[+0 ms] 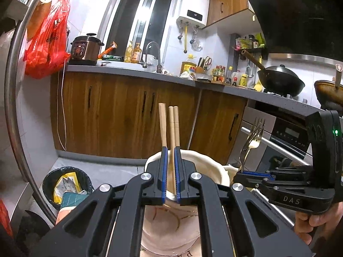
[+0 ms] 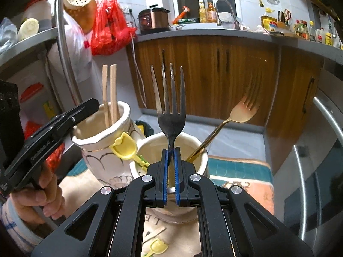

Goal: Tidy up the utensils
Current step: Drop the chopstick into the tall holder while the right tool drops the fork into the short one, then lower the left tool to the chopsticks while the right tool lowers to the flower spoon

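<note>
Sorting by kind explains the grips: the right tongs (image 2: 170, 171) are clamped on the steel fork (image 2: 170, 107) above the mug (image 2: 201, 160) that holds the gold fork (image 2: 242, 111), while the left tongs (image 1: 170, 171) pinch a chopstick (image 1: 172, 132) over the vase (image 2: 120, 115).

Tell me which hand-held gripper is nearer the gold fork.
Right. The right hand-held gripper grips the silver fork over the holder containing the gold fork; the left hand-held gripper is at the chopsticks, farther away.
</note>
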The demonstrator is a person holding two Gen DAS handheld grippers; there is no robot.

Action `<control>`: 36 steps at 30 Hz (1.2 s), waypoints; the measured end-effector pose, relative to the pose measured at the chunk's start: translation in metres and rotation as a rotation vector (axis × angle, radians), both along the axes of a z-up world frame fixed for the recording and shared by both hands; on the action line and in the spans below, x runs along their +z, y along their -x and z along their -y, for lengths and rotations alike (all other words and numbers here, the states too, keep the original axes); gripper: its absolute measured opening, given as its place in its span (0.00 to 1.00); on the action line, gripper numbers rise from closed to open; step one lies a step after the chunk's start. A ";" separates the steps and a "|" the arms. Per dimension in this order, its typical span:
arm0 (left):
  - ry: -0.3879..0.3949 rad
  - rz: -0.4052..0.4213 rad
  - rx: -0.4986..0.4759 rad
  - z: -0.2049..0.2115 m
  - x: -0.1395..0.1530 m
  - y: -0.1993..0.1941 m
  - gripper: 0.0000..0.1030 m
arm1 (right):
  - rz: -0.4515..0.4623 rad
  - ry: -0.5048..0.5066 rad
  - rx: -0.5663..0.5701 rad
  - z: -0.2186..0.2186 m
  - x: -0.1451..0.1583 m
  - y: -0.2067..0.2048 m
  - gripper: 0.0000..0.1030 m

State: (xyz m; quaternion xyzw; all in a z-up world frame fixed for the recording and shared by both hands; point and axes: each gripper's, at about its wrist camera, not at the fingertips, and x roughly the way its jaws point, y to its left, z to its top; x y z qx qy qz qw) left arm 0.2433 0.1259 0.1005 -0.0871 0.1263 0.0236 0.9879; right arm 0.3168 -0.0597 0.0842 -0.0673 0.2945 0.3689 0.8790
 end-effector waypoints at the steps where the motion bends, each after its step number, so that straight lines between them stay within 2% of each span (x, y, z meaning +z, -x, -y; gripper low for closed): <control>1: -0.002 -0.001 0.001 0.000 0.000 0.002 0.11 | 0.003 0.006 -0.003 0.000 0.001 0.001 0.06; 2: -0.002 0.001 0.000 0.000 0.000 0.003 0.15 | 0.004 0.010 -0.004 -0.001 0.003 0.001 0.07; 4: -0.001 0.007 -0.002 0.000 0.002 0.006 0.29 | 0.012 0.013 -0.008 0.000 0.006 0.002 0.15; 7: 0.007 0.006 -0.016 0.001 0.005 0.012 0.40 | 0.022 0.008 -0.012 0.005 0.011 0.006 0.22; 13: -0.020 0.022 -0.026 0.007 0.012 0.027 0.53 | 0.022 -0.007 -0.012 0.019 0.017 0.017 0.33; 17: 0.002 0.032 -0.020 0.003 0.016 0.037 0.62 | 0.029 -0.009 -0.018 0.033 0.021 0.028 0.33; 22: 0.012 0.043 0.007 -0.003 0.017 0.056 0.75 | 0.025 0.022 -0.006 0.051 0.015 0.049 0.43; 29: 0.033 0.002 0.017 -0.008 0.004 0.081 0.75 | -0.055 0.130 -0.003 0.072 -0.021 0.067 0.43; 36: 0.027 -0.086 -0.039 0.003 -0.018 0.086 0.73 | -0.126 0.208 -0.010 0.088 -0.052 0.080 0.43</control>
